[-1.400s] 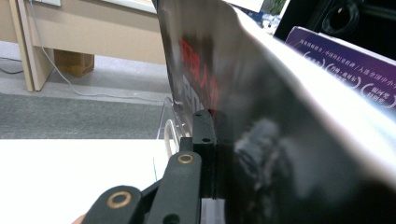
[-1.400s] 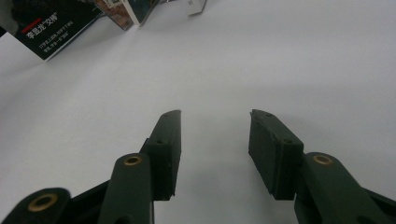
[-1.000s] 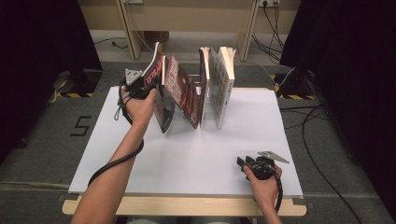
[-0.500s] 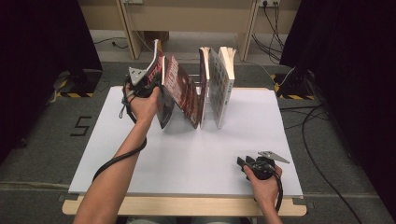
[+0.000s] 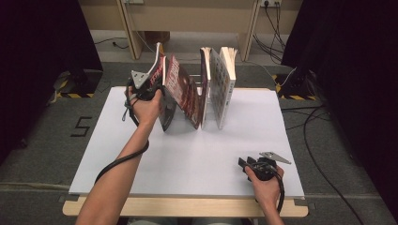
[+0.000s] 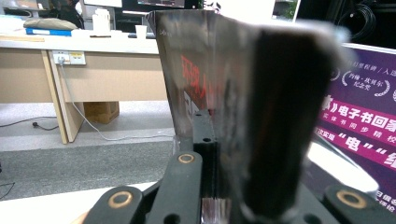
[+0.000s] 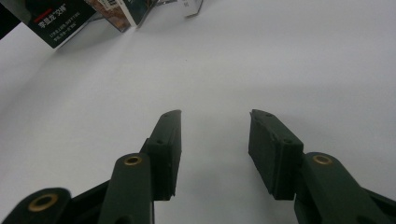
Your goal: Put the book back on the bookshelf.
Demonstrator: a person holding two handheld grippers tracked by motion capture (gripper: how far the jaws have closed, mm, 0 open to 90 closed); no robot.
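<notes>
A row of books stands on edge at the far middle of the white table (image 5: 187, 159). My left gripper (image 5: 157, 88) is shut on the leftmost one, a dark book (image 5: 158, 70) that leans left; in the left gripper view its glossy dark cover (image 6: 205, 70) with red print sits clamped in my left gripper (image 6: 219, 154). Beside it stand a red book (image 5: 185, 93) and a white patterned book (image 5: 220, 89). My right gripper (image 5: 242, 164) rests low at the near right of the table, and my right gripper (image 7: 215, 140) stands open with only bare table between its fingers.
A purple cover with white print (image 6: 357, 126) stands close on the right in the left gripper view. Book corners (image 7: 60, 21) show at the top left of the right gripper view. Desk legs (image 5: 129, 28) and cables (image 5: 324, 131) lie beyond the table edges.
The left hand and the dark book have shifted only slightly toward the far side. The right gripper has stayed where it was.
</notes>
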